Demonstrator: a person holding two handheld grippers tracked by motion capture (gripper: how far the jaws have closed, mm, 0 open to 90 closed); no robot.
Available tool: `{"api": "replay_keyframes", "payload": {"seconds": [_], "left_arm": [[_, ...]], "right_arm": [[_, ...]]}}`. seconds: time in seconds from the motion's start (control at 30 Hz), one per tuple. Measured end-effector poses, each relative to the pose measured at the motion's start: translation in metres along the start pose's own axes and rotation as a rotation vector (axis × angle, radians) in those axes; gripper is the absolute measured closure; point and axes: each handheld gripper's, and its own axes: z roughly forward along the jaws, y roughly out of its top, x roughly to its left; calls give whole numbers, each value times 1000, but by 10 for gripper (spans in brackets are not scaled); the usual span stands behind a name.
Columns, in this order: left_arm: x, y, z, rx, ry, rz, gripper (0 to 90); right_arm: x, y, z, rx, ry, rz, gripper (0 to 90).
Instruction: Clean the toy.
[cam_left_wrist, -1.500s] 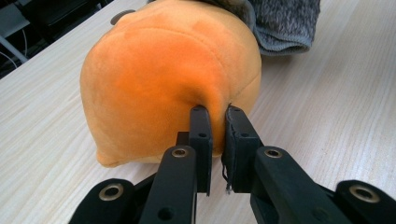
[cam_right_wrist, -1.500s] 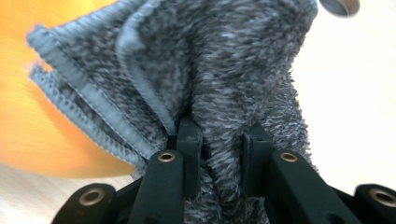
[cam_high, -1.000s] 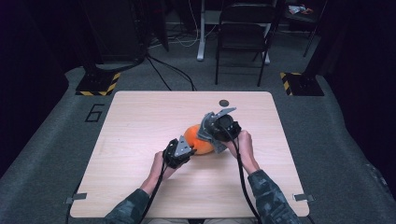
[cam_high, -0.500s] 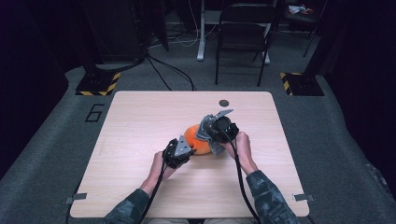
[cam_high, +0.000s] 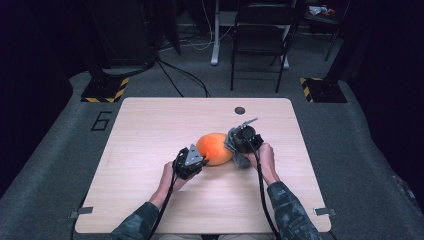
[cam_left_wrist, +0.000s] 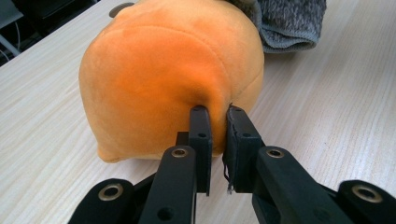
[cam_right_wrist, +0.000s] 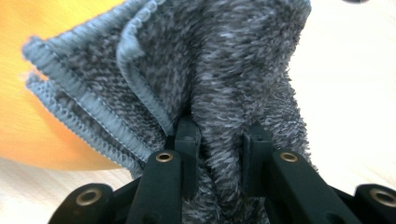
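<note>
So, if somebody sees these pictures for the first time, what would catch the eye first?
Most likely the bright orange plush toy near the middle of the wooden table, since the room around is dark. The left hand-held gripper pinches a fold of its fabric. On the toy's other side, the right hand-held gripper is clamped on a grey knitted cloth lying against the toy.
</note>
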Motion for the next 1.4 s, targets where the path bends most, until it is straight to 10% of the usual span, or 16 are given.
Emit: {"api": "replay_keyframes", "payload": {"seconds": [0.33, 0.57, 0.73, 0.93, 1.4], "left_arm": [[2, -2, 0, -3, -8, -18, 820], [5, -3, -1, -3, -6, -27, 818], [5, -3, -1, -2, -5, -26, 813], [4, -2, -1, 6, 6, -11, 750], [-3, -2, 8, 62, 178, 54, 408]], "right_arm": [[-8, -11, 22, 79, 0, 25, 730], [-11, -1, -9, 9, -11, 38, 732], [8, 12, -34, -50, 15, -43, 733], [26, 13, -19, -15, 13, -92, 736], [21, 13, -14, -76, 11, -40, 733]]}}
